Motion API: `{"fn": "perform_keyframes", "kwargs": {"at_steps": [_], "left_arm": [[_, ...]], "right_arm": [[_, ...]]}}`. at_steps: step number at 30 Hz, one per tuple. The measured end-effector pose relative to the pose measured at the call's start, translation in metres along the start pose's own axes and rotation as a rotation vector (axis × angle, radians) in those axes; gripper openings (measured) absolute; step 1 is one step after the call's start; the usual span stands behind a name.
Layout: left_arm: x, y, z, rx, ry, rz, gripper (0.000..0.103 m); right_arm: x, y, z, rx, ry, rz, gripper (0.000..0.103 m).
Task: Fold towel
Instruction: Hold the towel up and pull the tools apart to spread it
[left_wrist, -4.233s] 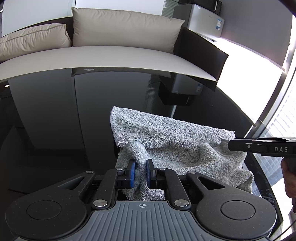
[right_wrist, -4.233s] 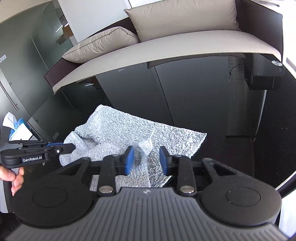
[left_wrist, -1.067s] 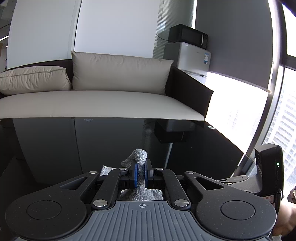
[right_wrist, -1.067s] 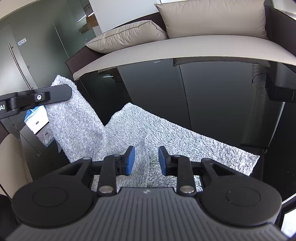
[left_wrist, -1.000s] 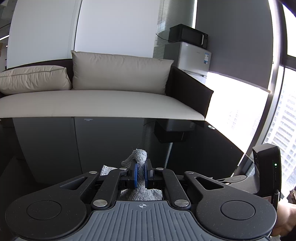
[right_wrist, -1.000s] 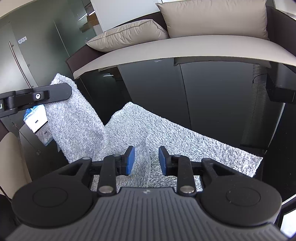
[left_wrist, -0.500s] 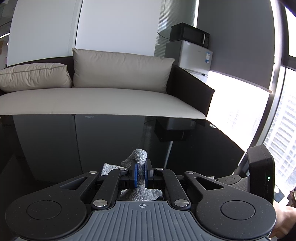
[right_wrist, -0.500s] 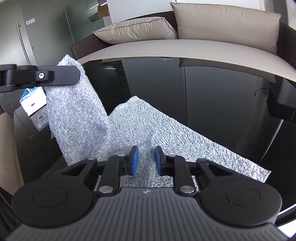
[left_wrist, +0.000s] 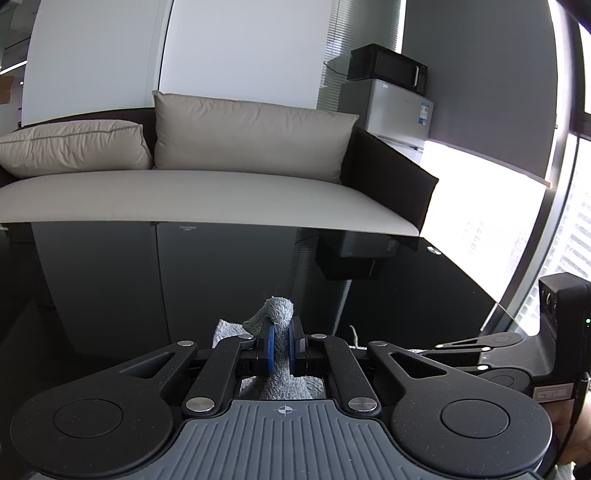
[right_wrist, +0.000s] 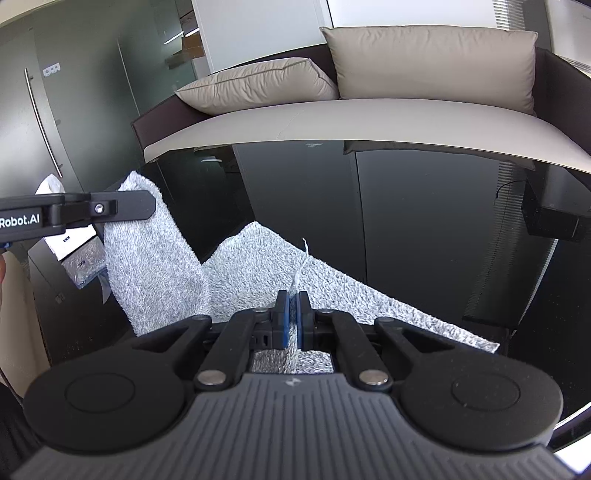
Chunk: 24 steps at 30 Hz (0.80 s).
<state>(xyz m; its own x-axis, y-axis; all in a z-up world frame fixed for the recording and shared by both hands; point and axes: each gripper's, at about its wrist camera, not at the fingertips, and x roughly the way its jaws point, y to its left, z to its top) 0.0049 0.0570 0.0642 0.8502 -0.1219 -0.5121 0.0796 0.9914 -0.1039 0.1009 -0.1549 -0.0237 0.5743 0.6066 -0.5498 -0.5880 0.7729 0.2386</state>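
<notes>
A grey fluffy towel (right_wrist: 255, 266) lies partly on the black glossy table (right_wrist: 424, 229). One corner is lifted high at the left, where the left gripper (right_wrist: 147, 206) holds it. In the left wrist view that corner of the towel (left_wrist: 279, 314) sticks up between the blue pads, with my left gripper (left_wrist: 281, 345) shut on it. My right gripper (right_wrist: 293, 314) is shut on a thin raised edge of the towel near the table's front. The far right corner of the towel still rests on the table.
A beige sofa (left_wrist: 207, 199) with cushions runs along the table's far side. A small fridge with a microwave (left_wrist: 395, 92) stands at the back right. A tissue pack (right_wrist: 77, 258) sits left of the table. The right gripper's body (left_wrist: 546, 343) shows at the right edge.
The right gripper's jaws closed from wide open onto the towel's edge. The left gripper kept its hold on the lifted corner and stayed in place.
</notes>
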Motion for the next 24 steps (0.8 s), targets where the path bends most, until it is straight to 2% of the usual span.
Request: {"fn": "perform_keyframes", "kwargs": {"at_steps": [11, 19, 24], "left_arm": [[-0.002, -0.002, 0.003, 0.003, -0.006, 0.014, 0.005], [0.014, -0.004, 0.012, 0.011, 0.0, 0.007, 0.005], [0.007, -0.001, 0.014, 0.013, -0.006, -0.009, 0.005]], "right_arm": [[-0.04, -0.024, 0.012, 0.074, -0.107, -0.029, 0.003], [-0.053, -0.045, 0.02, 0.11, -0.137, -0.044, 0.003], [-0.07, -0.05, 0.024, 0.113, -0.163, -0.005, 0.003]]}}
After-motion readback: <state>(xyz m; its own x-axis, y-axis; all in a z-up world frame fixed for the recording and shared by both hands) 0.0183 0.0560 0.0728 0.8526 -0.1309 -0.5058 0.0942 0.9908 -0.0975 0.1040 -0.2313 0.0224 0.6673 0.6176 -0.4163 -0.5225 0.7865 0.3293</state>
